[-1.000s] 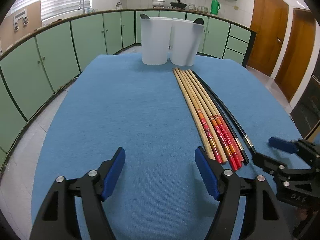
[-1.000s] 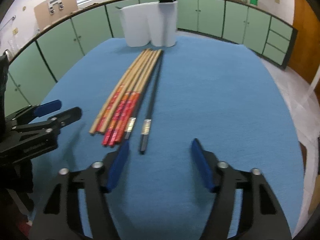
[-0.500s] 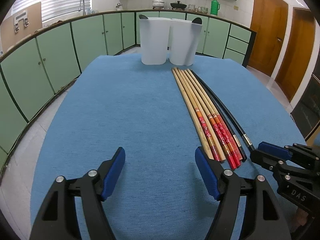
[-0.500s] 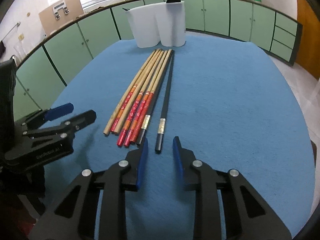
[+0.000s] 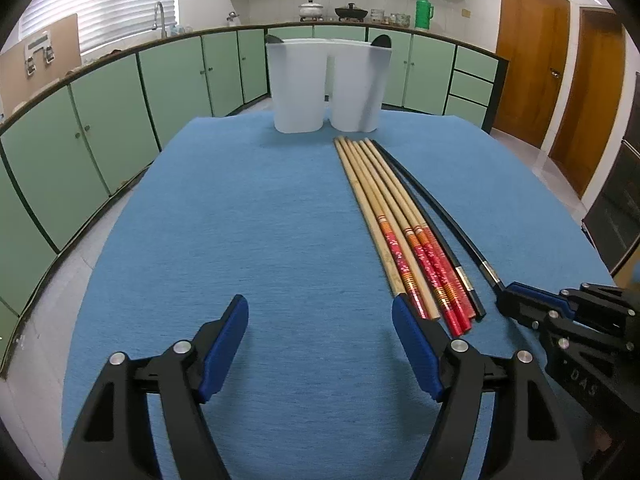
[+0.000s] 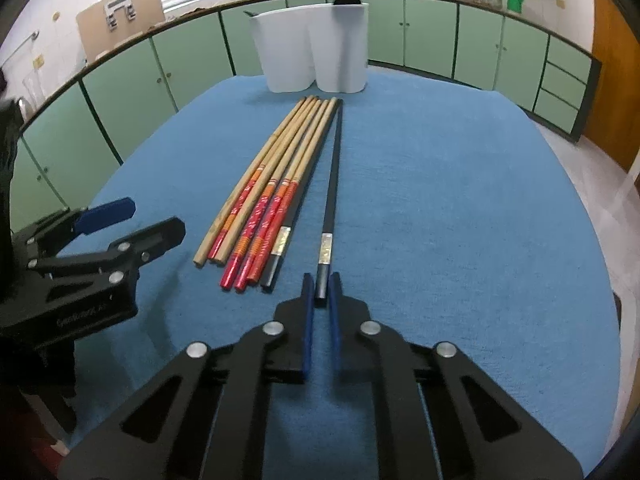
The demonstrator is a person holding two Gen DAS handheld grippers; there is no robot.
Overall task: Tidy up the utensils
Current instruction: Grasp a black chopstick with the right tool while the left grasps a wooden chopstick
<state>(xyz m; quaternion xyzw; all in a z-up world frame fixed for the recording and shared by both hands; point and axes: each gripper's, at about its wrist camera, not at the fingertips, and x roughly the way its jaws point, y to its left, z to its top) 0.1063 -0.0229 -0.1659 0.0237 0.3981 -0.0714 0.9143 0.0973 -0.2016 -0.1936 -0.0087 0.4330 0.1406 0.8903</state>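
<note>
We are taking the first pick of the sort: our right claw (image 6: 319, 286) has just been closing, and its blue pads are now pinching the near end of the outermost black chopstick (image 6: 331, 184), which is lying flat on the blue desk (image 6: 460, 208) a little apart from its mate. The second black chopstick (image 6: 292, 216) is lying against the bundle of bamboo chopsticks with red handles (image 6: 276, 176), all of them pointing toward the white two-compartment holder (image 6: 316, 48) at the far end of the desk.

Our left claw (image 5: 320, 344) is hanging wide open over bare cloth just beside the bundle, holding nothing (it looks ready to take a turn).

Next, we are judging, comes a lift that keeps the long stick from pivoting in so narrow a pinch, then a carry to the holder and a tilt to drop it tip-down into one compartment; which compartment suits the black pair we cannot tell, though dark shapes are poking above both rims.
</note>
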